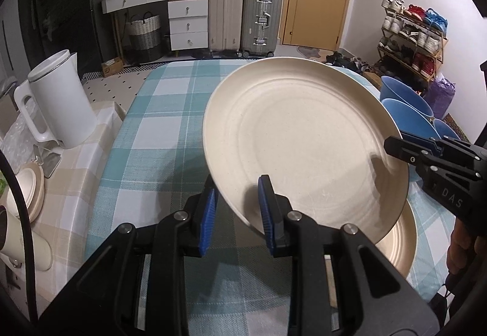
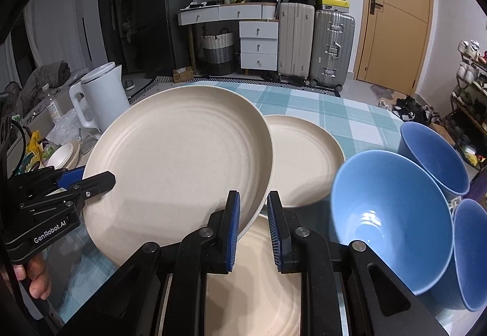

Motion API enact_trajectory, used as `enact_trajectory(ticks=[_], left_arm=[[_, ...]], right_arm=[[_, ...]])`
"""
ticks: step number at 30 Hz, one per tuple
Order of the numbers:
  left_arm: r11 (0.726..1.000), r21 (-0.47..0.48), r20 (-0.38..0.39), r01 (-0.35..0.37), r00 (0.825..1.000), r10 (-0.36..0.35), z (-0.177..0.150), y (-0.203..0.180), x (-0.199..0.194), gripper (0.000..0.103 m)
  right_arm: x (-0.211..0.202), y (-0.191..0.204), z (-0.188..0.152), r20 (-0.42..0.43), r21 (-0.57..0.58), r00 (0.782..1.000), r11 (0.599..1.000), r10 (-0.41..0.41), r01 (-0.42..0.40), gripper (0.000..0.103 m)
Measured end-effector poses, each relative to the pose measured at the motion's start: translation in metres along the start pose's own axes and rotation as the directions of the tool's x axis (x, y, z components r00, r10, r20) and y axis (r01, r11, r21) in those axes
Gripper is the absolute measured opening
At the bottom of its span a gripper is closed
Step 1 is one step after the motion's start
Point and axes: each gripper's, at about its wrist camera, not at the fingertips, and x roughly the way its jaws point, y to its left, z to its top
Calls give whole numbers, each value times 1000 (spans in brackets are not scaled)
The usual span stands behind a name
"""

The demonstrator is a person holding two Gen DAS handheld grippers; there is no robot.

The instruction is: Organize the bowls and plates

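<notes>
A large cream plate (image 1: 304,144) (image 2: 182,165) is held tilted above the checked table. My left gripper (image 1: 237,211) straddles its near rim, jaws apart with a gap on the left. My right gripper (image 2: 254,229) straddles the opposite rim, jaws apart; it shows at the right of the left wrist view (image 1: 432,159). A second cream plate (image 2: 255,290) (image 1: 401,244) lies under the held one. A third cream plate (image 2: 304,159) lies farther back. Three blue bowls (image 2: 386,214) (image 2: 432,156) (image 2: 471,250) stand to the right.
A white kettle (image 1: 57,98) (image 2: 103,95) stands on a side table at the left, with a small cream dish (image 1: 27,193) near it. The teal checked tablecloth (image 1: 170,110) stretches ahead. Suitcases, drawers and a shoe rack stand behind.
</notes>
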Motion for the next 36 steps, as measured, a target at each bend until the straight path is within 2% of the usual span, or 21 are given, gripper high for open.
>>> enact_trajectory(ticks=[22,31,36], left_arm=[[997,75,-5,32,999,-32,-37,-60,-51,23],[994,99,-47,54,998,-49,-47,-67,-46,23],[991,124,-59,44,998,-37,-47,-70,-40,24]], right_arm=[[-51,-17,-40,20,50,1000,999,-8,7,19],[-57,-23,-60,1,69,1000,997,-20,20,19],[-56,-24,-68,-11,66,1000,998,-21,22,20]])
